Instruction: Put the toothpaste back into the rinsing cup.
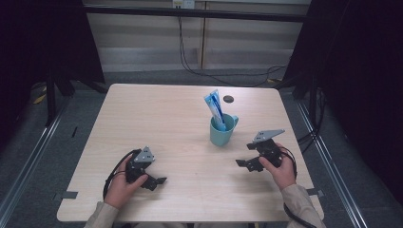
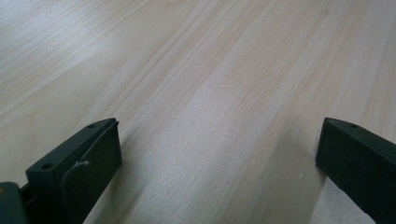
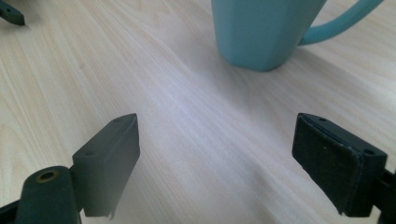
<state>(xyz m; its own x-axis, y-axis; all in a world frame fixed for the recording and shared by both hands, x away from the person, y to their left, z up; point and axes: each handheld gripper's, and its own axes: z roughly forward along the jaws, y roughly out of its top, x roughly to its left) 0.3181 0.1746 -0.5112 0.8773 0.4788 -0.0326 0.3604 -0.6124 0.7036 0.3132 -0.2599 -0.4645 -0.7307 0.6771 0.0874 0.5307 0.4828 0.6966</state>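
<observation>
Two spread grippers rested low beside a teal mug [image 1: 222,130].
Right gripper [image 1: 248,154] and left gripper [image 1: 158,181] are held empty; the toothpaste tube [image 1: 214,107] is best approached from above.

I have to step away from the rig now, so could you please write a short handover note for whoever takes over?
Left gripper: open, empty, resting low over the near-left part of the table.
Right gripper: open, empty, aimed at the teal mug, a short way off it.
The mug stands upright right of centre, and the blue and white tube stands in it, leaning left.
Done: tube sits in the mug, nothing held.
Left: probably only a check, or whatever follows; neither gripper touches anything.
</observation>
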